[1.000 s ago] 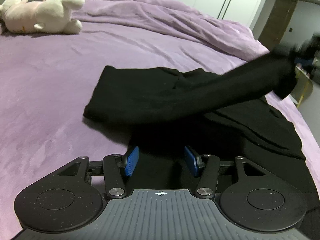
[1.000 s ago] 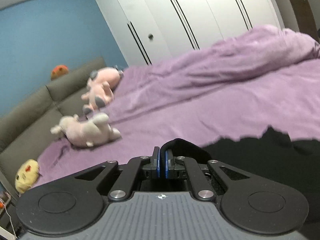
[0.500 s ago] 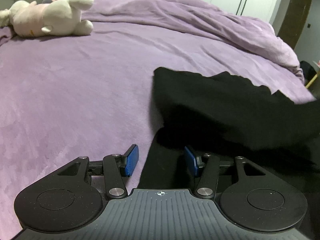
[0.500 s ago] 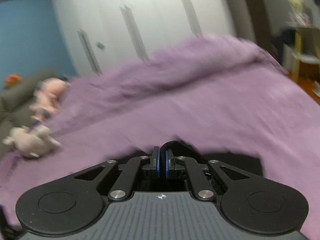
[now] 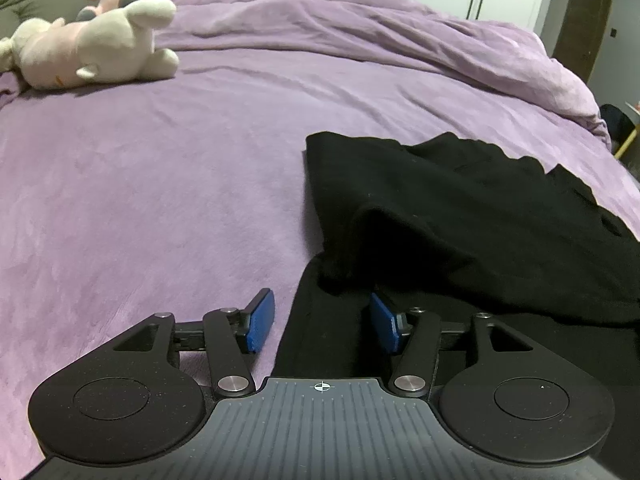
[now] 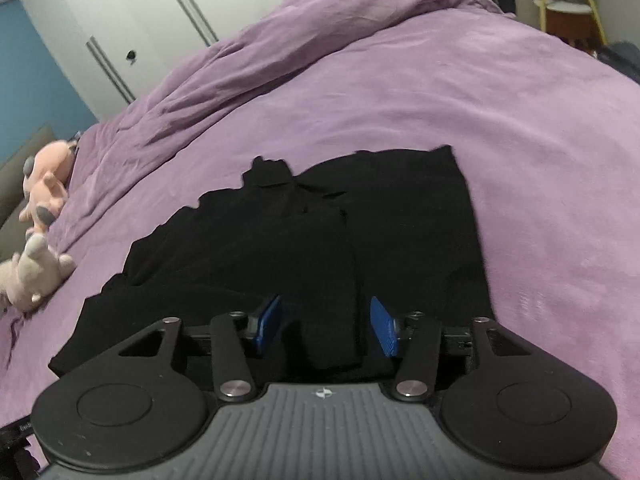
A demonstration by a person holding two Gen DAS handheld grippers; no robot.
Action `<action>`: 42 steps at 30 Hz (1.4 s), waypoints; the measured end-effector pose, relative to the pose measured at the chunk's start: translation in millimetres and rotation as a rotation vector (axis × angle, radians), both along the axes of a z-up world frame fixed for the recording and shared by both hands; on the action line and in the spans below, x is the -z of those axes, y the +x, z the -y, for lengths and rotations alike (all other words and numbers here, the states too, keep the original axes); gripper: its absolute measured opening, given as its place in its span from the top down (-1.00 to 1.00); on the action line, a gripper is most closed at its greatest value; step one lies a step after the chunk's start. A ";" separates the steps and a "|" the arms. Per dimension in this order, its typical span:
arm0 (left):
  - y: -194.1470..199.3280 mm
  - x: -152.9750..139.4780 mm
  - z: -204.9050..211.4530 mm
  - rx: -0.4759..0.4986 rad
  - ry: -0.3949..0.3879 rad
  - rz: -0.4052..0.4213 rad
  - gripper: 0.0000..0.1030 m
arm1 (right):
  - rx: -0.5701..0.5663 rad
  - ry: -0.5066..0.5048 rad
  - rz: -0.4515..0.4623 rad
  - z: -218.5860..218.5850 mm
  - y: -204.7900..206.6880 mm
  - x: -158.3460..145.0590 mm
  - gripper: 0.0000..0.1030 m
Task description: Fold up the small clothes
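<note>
1 fold looks done on the black garment [image 6: 304, 240]; it lies on the purple bedspread [image 5: 160, 200] with a sleeve or side flap laid across its middle; the right gripper [image 6: 326, 326] hangs over it, jaws opening, a strip of cloth between the pads but not pinched. The left gripper [image 5: 322, 322] waits at the garment's edge, jaws apart on nothing; I judge further folds remain, the shape being loose and uneven.

A bedroom in a home.
I see a wide bed [image 5: 200, 180] with a purple cover, soft toys [image 5: 96, 48] lying near its far side, white wardrobe doors [image 6: 132, 20] behind, and one blue wall [image 6: 28, 60].
</note>
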State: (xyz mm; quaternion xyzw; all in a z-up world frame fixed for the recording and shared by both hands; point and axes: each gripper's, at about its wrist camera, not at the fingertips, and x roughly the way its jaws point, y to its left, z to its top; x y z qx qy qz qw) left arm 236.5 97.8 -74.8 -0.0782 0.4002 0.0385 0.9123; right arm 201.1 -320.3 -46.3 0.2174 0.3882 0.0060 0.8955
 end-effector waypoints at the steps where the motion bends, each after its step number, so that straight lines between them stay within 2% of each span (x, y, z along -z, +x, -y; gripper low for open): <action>1: 0.5 -0.2 0.7 0.000 0.002 0.001 -0.14 | -0.023 -0.025 0.003 -6.6 2.4 -1.4 0.28; 2: 1.5 -0.3 1.4 -0.001 0.003 0.002 -0.14 | -0.048 -0.053 0.002 -12.7 5.2 -2.2 0.61; 3: 3.2 -0.1 2.0 -0.002 0.004 0.001 -0.14 | -0.072 -0.086 -0.002 -19.7 7.3 -3.0 0.75; 4: 5.0 -0.3 2.6 -0.005 0.005 0.000 -0.14 | -0.090 -0.125 0.001 -27.5 10.2 -5.0 0.77; 6: 9.3 -1.9 3.8 -0.005 0.000 0.003 -0.14 | -0.108 -0.196 0.071 -36.5 6.5 -19.1 0.80; 9: 15.4 -5.2 5.6 -0.004 0.022 0.025 -0.14 | -0.033 -0.264 0.210 -32.7 -3.8 -47.1 0.80; 11: 19.0 -4.4 4.8 -0.015 0.060 0.024 -0.14 | 0.025 -0.344 0.237 -26.3 -5.4 -54.7 0.80; 13: 21.4 -1.8 1.2 -0.023 0.062 0.011 -0.15 | 0.027 -0.384 0.209 -17.9 -3.2 -48.6 0.79; 16: 21.7 1.9 -3.7 -0.034 0.037 -0.006 -0.19 | 0.015 -0.344 0.103 -4.1 1.7 -27.2 0.72; 17: 20.9 1.6 -4.4 -0.037 0.033 -0.012 -0.19 | 0.024 -0.339 0.074 -1.3 2.6 -21.7 0.58; 18: 19.0 0.4 -4.9 -0.035 0.027 -0.009 -0.17 | 0.044 -0.323 0.049 3.4 2.4 -16.4 0.55; 22: 10.5 -11.5 -4.5 -0.014 0.055 0.024 -0.15 | 0.097 -0.149 0.039 24.1 -7.1 -6.9 0.47; 24: 7.2 -19.5 -3.5 -0.009 0.072 0.052 -0.15 | 0.083 -0.115 0.046 25.5 -10.1 -4.8 0.48; 26: 7.0 -25.8 -1.2 -0.010 0.065 0.076 -0.17 | 0.067 -0.135 0.045 23.2 -11.1 -4.2 0.49; 30: 19.0 -27.7 12.4 0.010 0.042 0.063 -0.17 | 0.009 -0.198 0.054 10.1 -5.9 -7.4 0.76; 33: 25.9 -25.4 28.0 0.043 0.054 0.060 -0.17 | 0.033 -0.326 0.104 2.4 -7.0 -18.8 0.78; 37: 38.7 -17.4 45.4 0.081 0.091 0.031 -0.17 | 0.091 -0.279 -0.015 18.6 -0.6 -5.8 0.77; 40: 44.1 -11.4 48.9 0.098 0.108 0.002 -0.17 | 0.119 -0.220 0.010 28.8 -15.4 -10.4 0.70; 42: 45.3 -9.6 47.6 0.104 0.112 -0.006 -0.17 | 0.138 -0.137 0.036 35.5 -25.6 -12.7 0.61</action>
